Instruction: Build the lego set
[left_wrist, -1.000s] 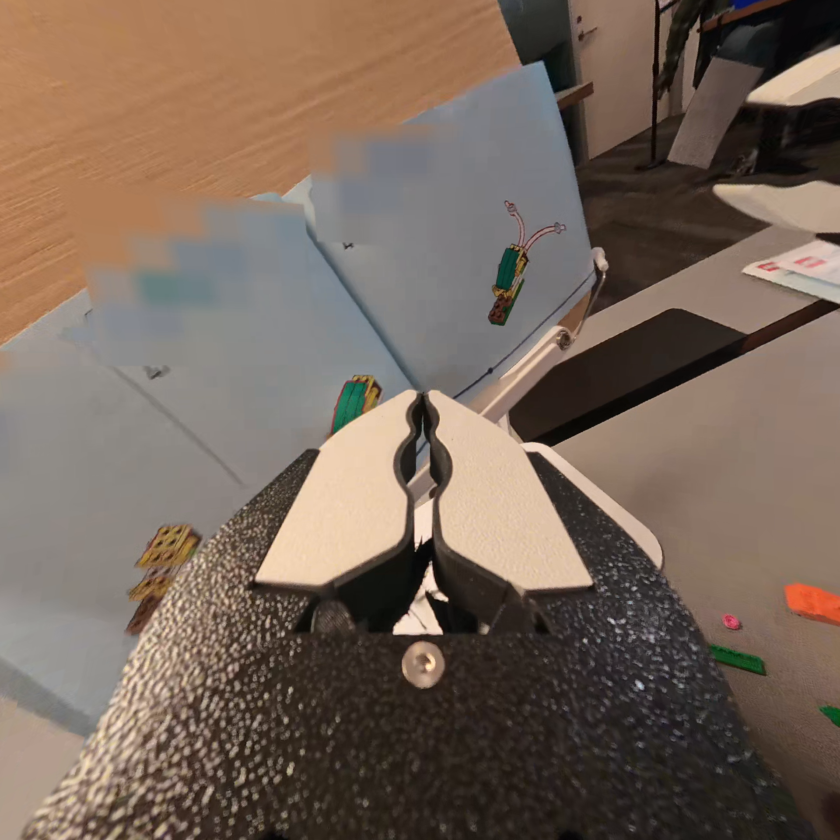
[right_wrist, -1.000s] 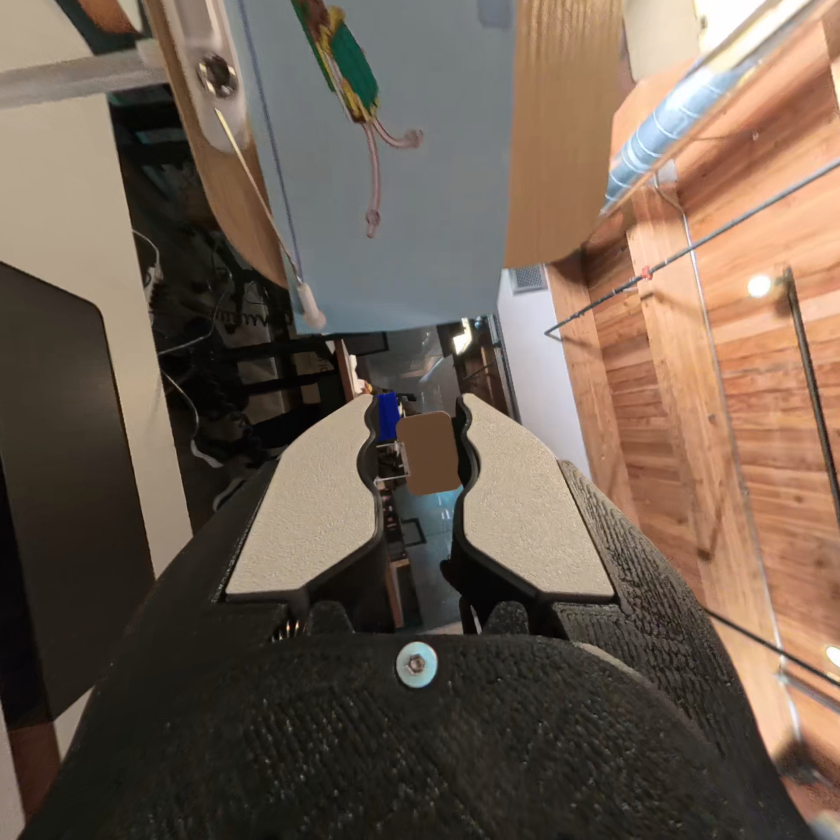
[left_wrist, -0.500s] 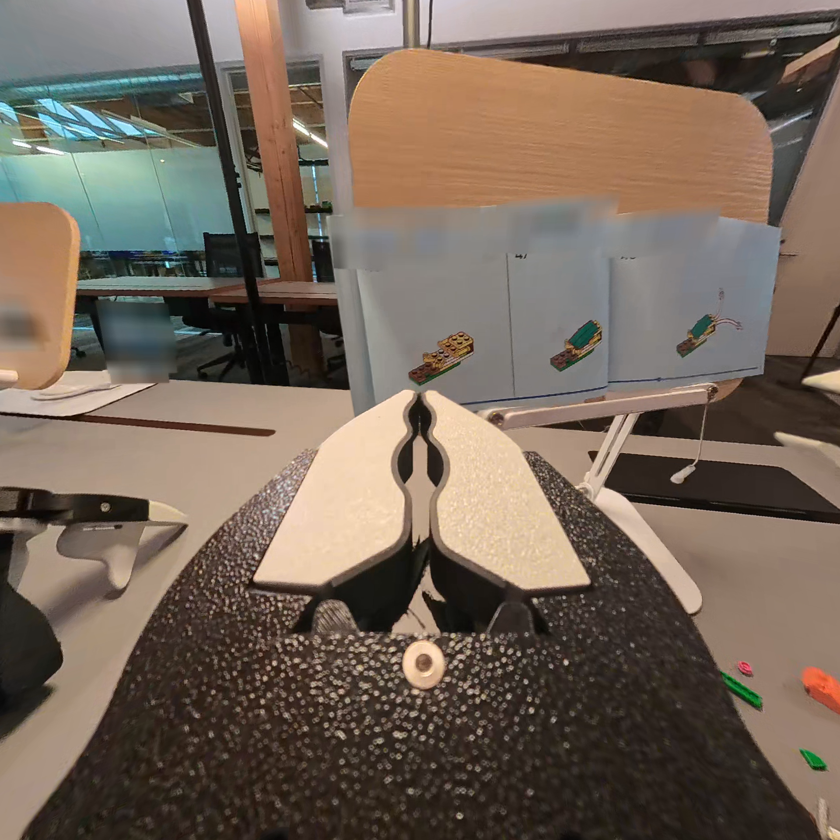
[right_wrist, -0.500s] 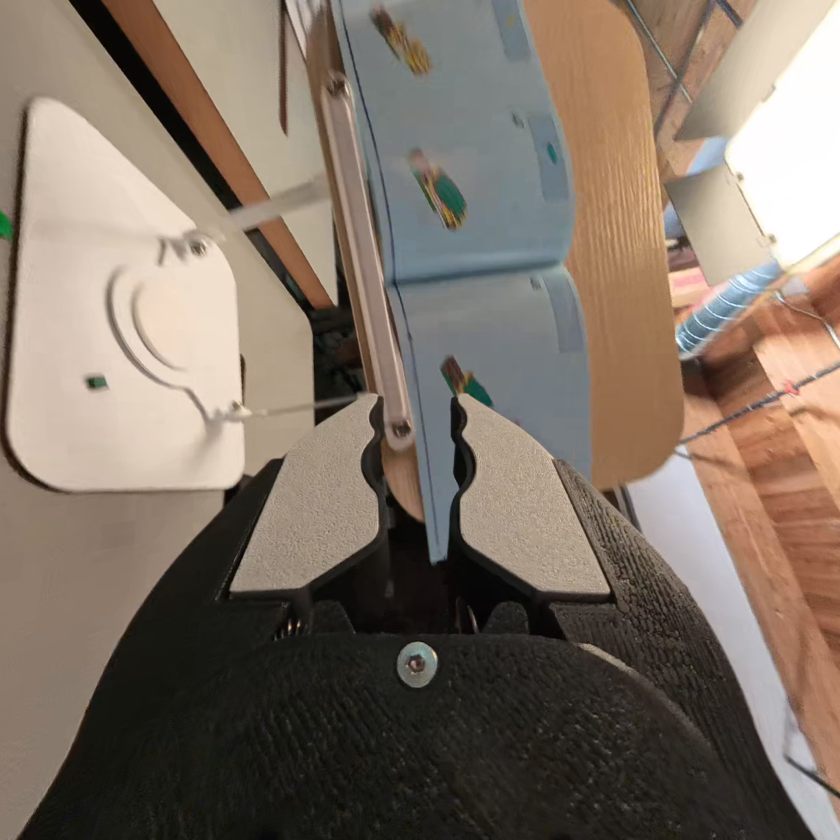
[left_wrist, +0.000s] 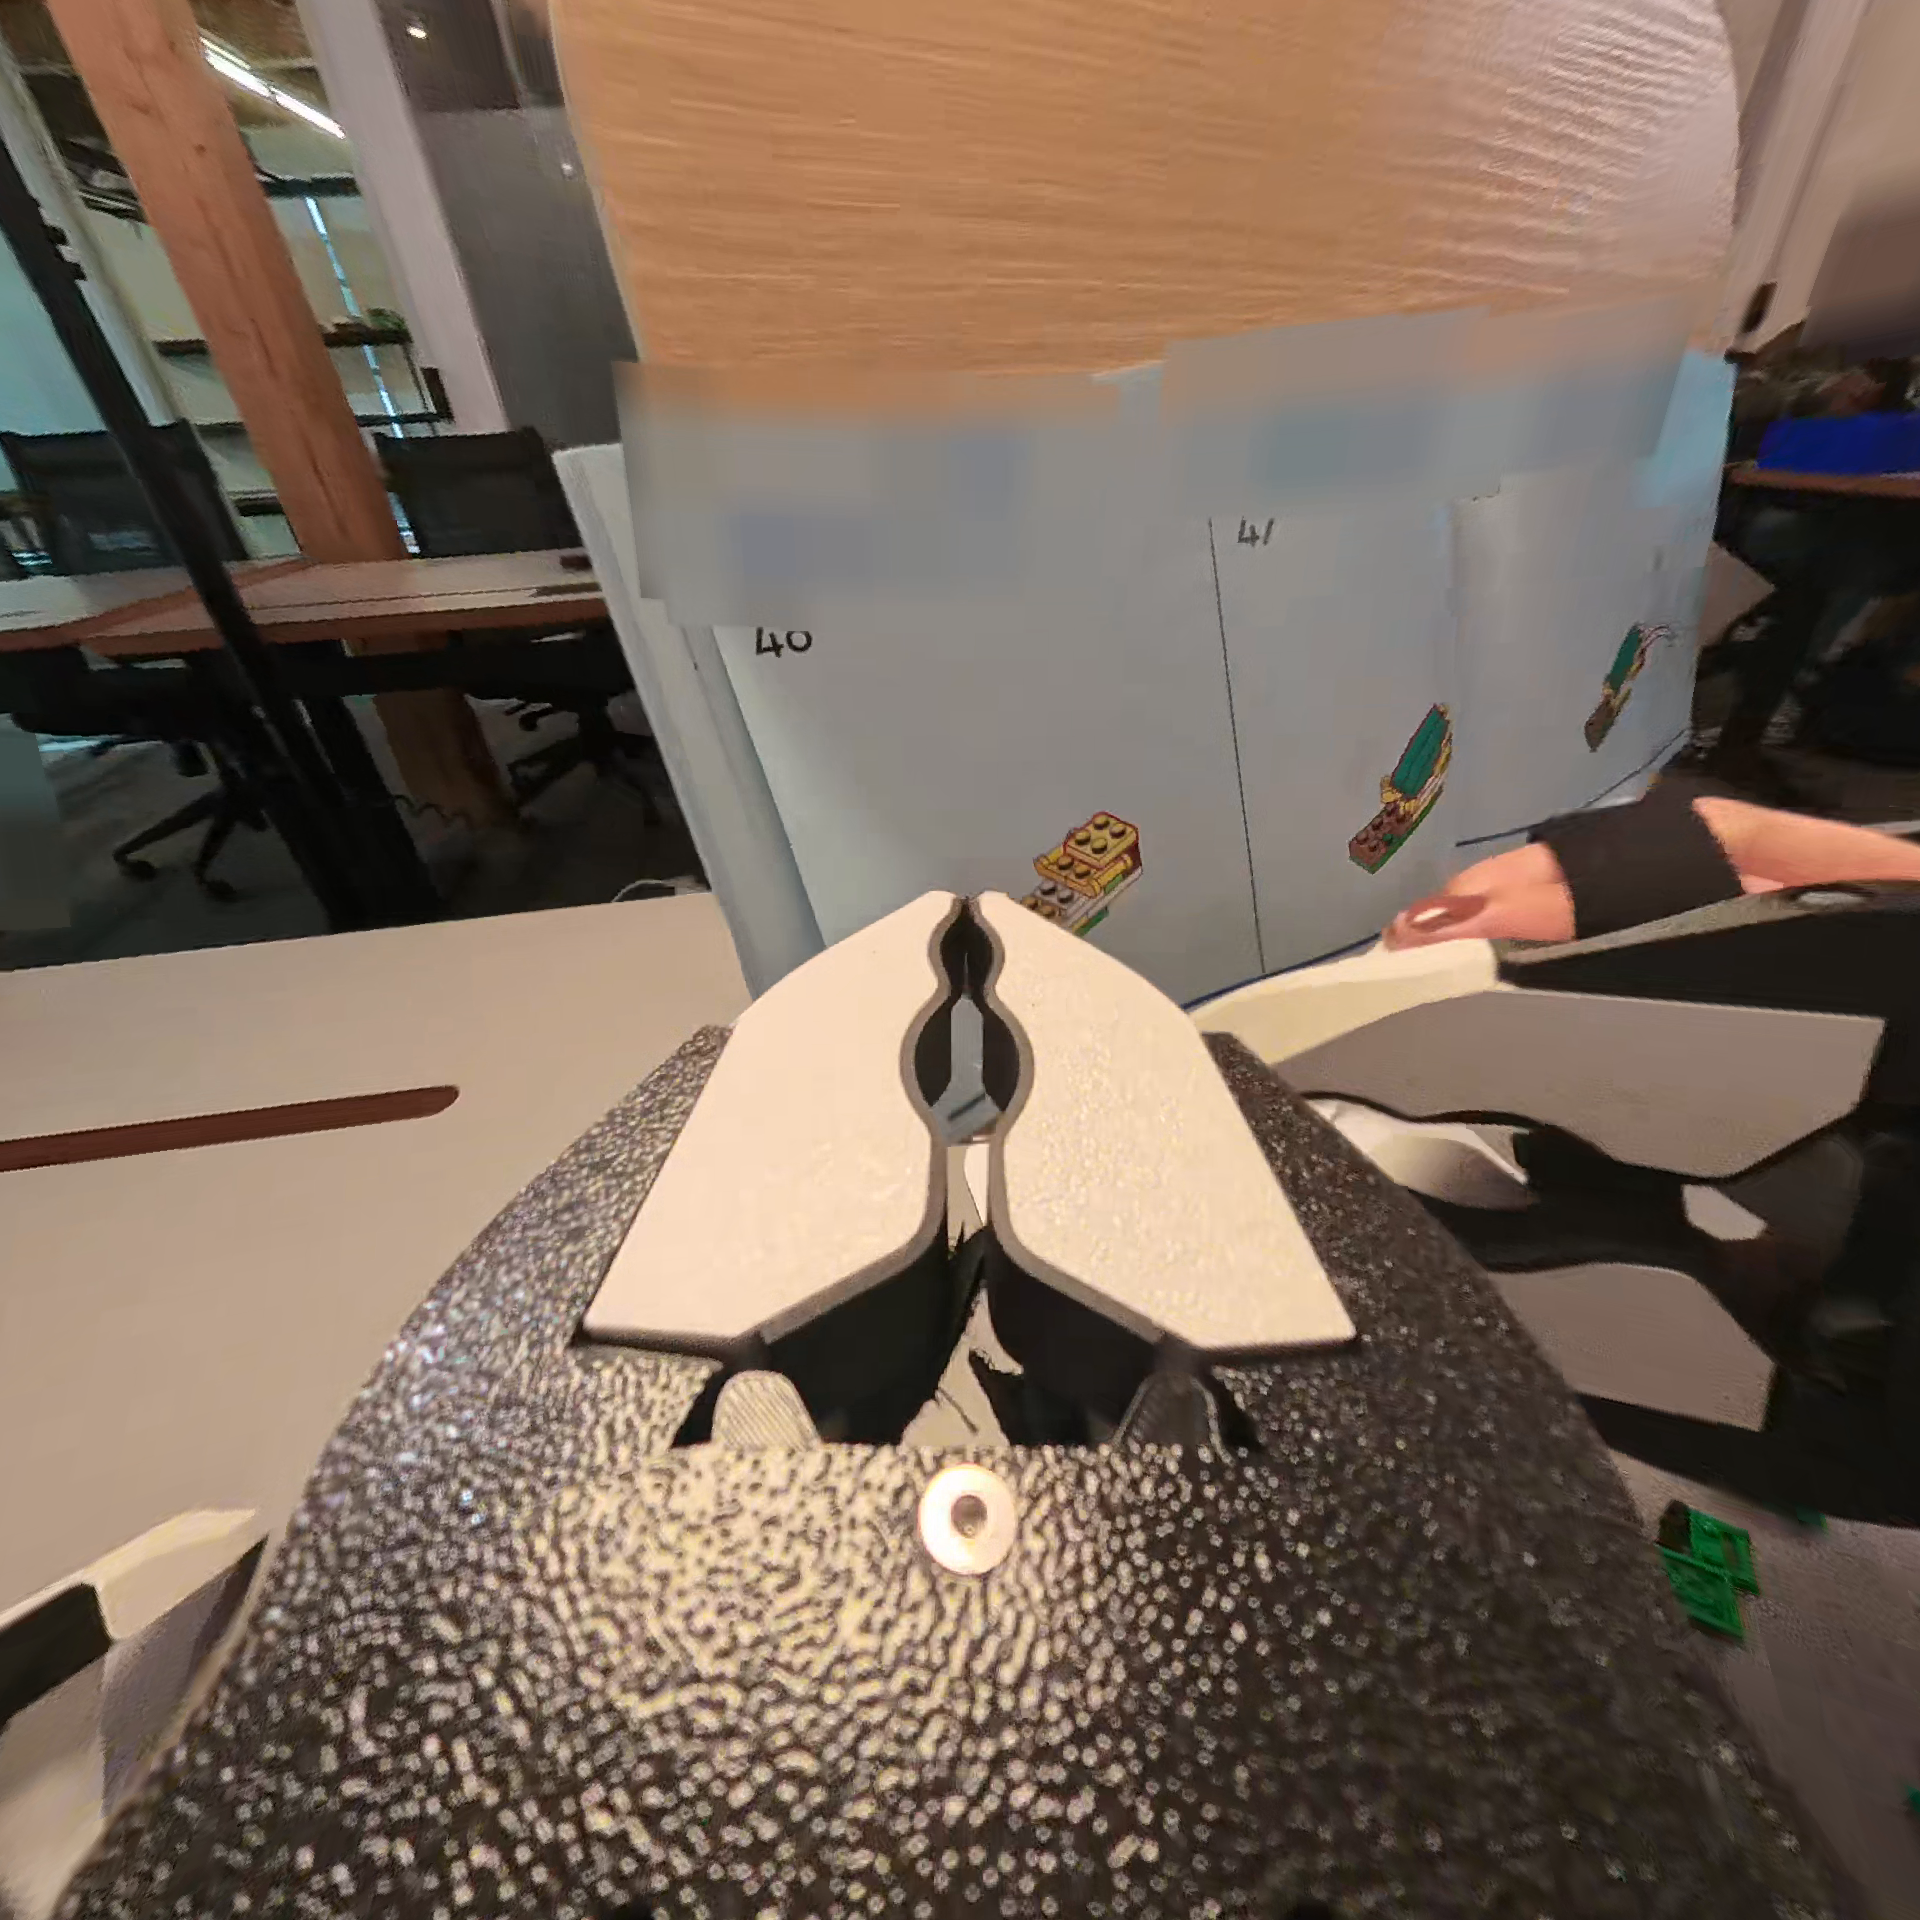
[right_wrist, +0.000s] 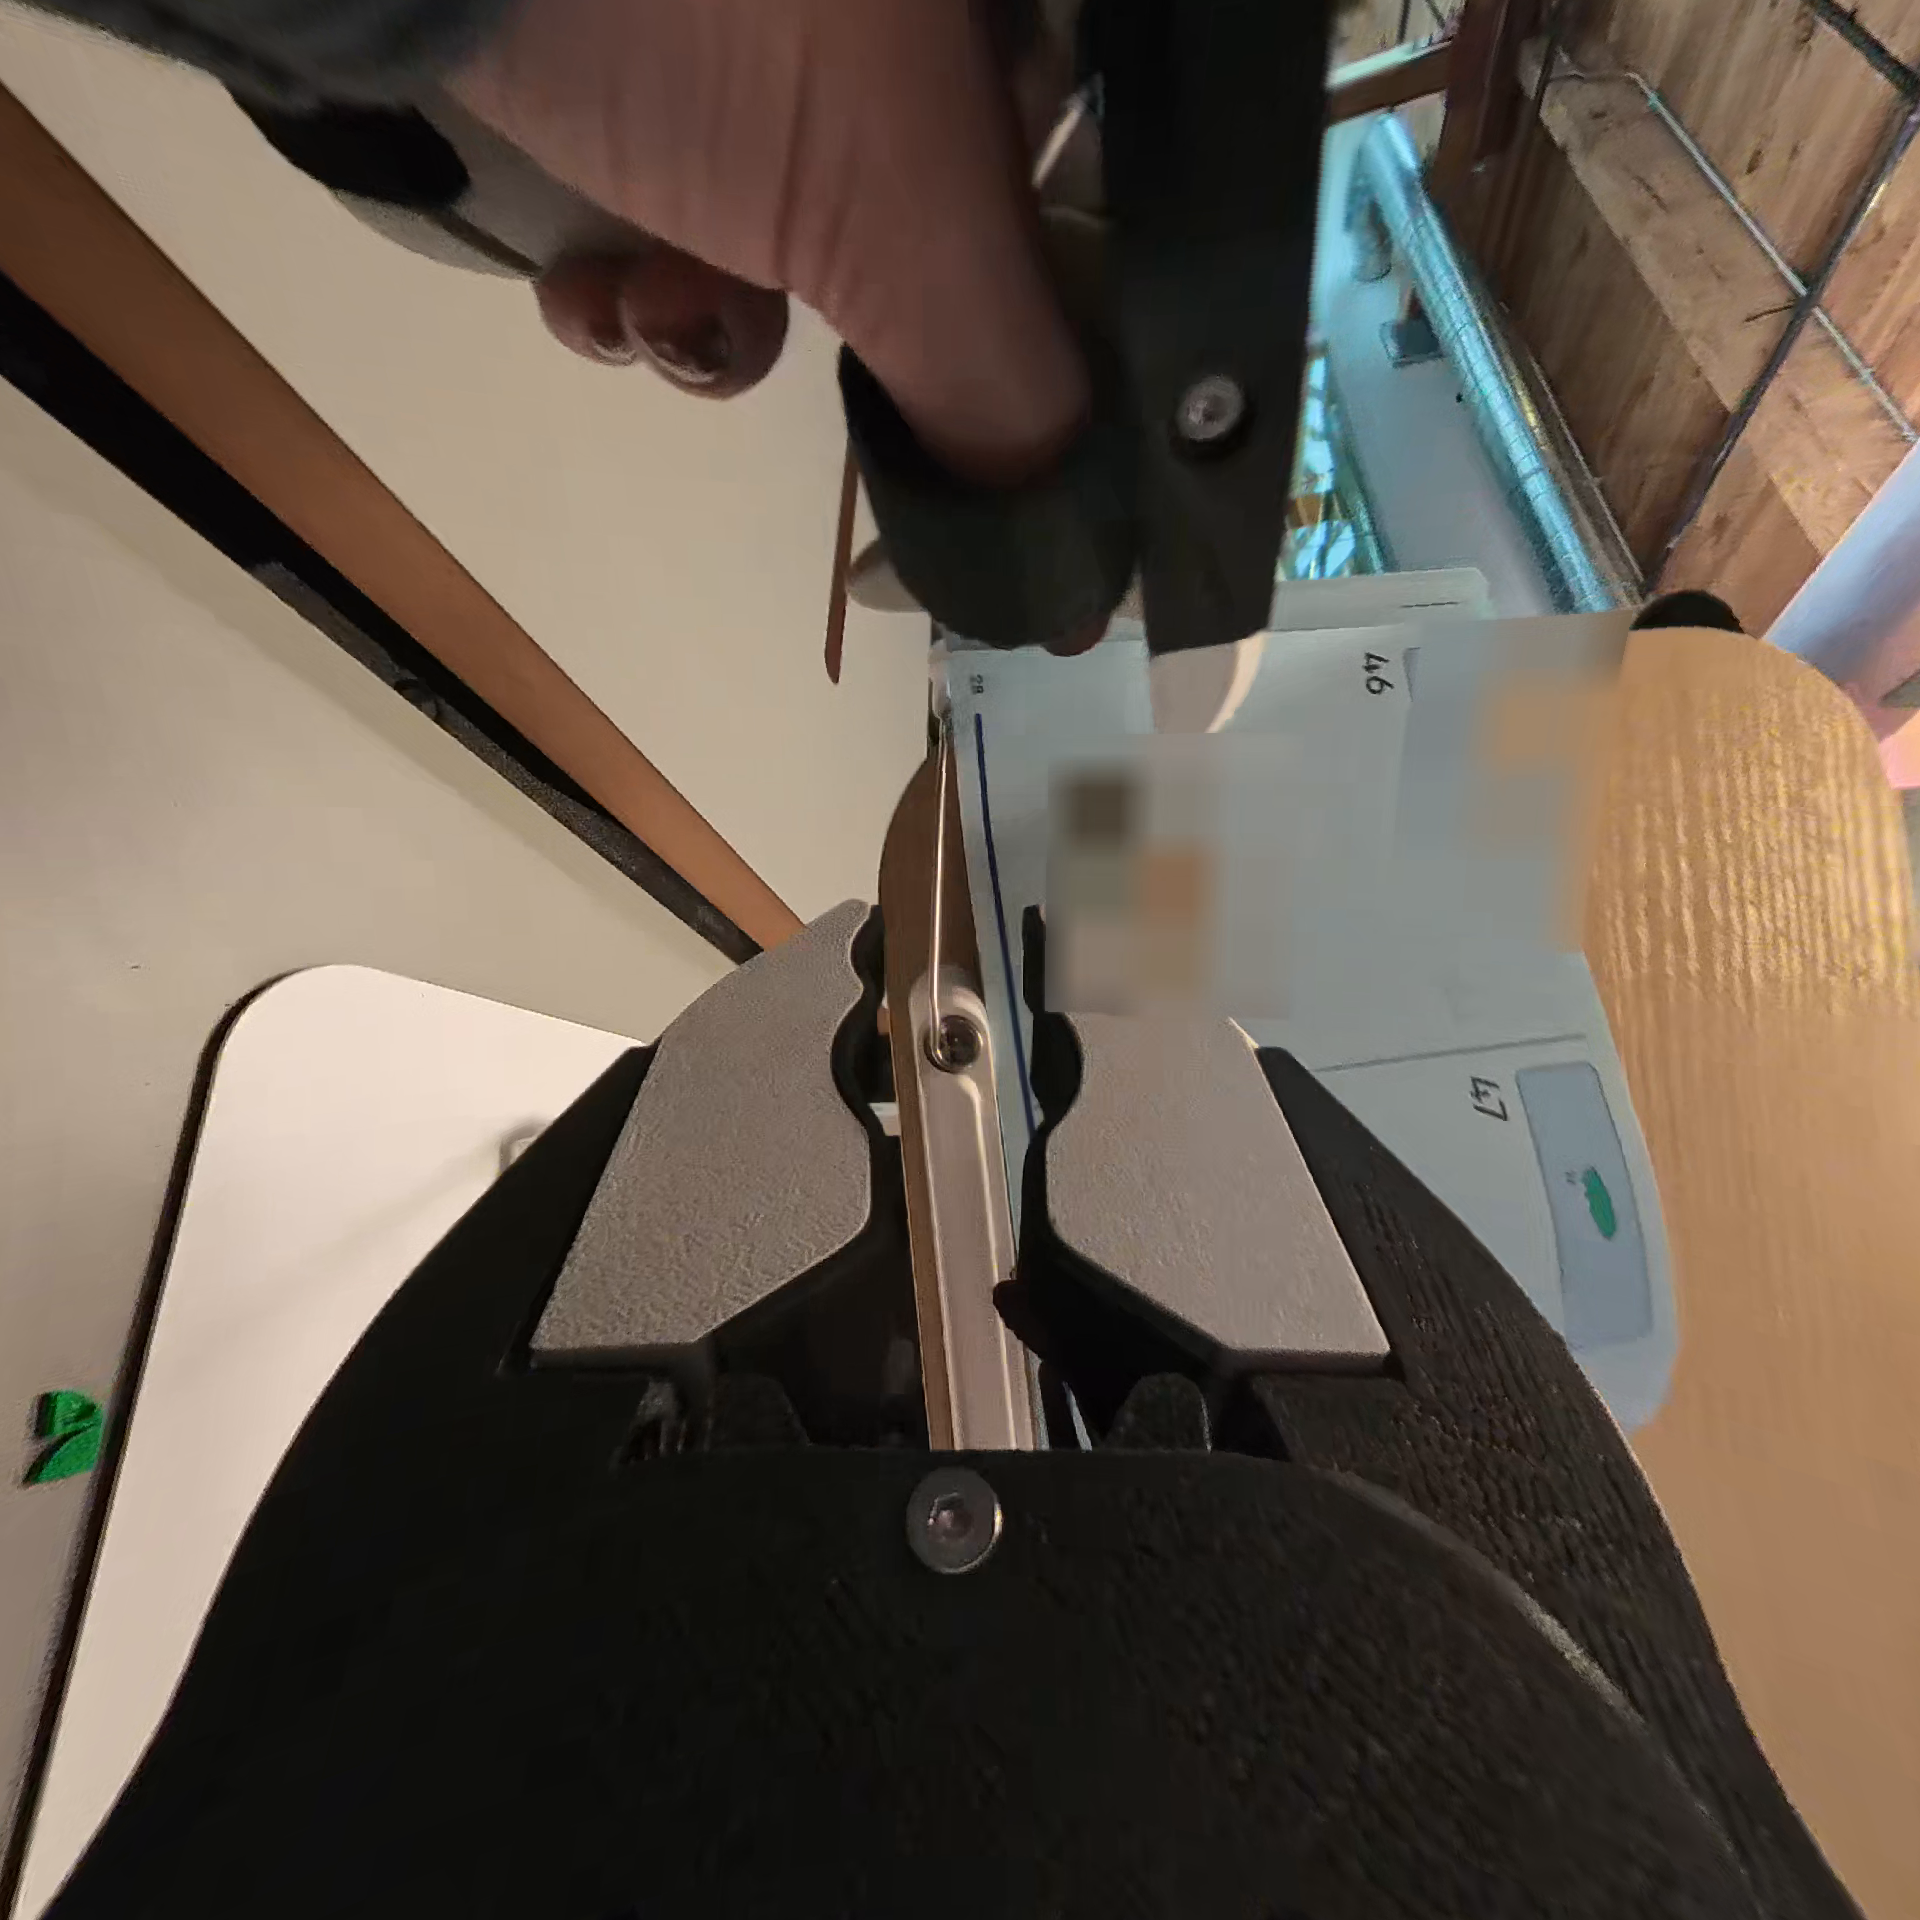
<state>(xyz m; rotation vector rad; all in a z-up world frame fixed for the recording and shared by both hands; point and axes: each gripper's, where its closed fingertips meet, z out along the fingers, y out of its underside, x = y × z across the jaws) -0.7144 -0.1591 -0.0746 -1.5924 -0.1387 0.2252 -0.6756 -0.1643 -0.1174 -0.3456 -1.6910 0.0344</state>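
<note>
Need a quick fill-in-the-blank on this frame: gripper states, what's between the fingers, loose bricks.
1. The left gripper has its fingertips ____ , with nothing held between them.
2. The right gripper straddles the bottom edge of the book stand, its jaws ____ .
3. The instruction booklet leans against a ____ board.
4. The loose brick on the table near the left gripper is ____ in colour.

Missing words: together; open; wooden; green

Left tool (left_wrist: 968, 914) closed, facing instruction booklet (left_wrist: 1039, 727), green piece (left_wrist: 1704, 1569) right.
</note>
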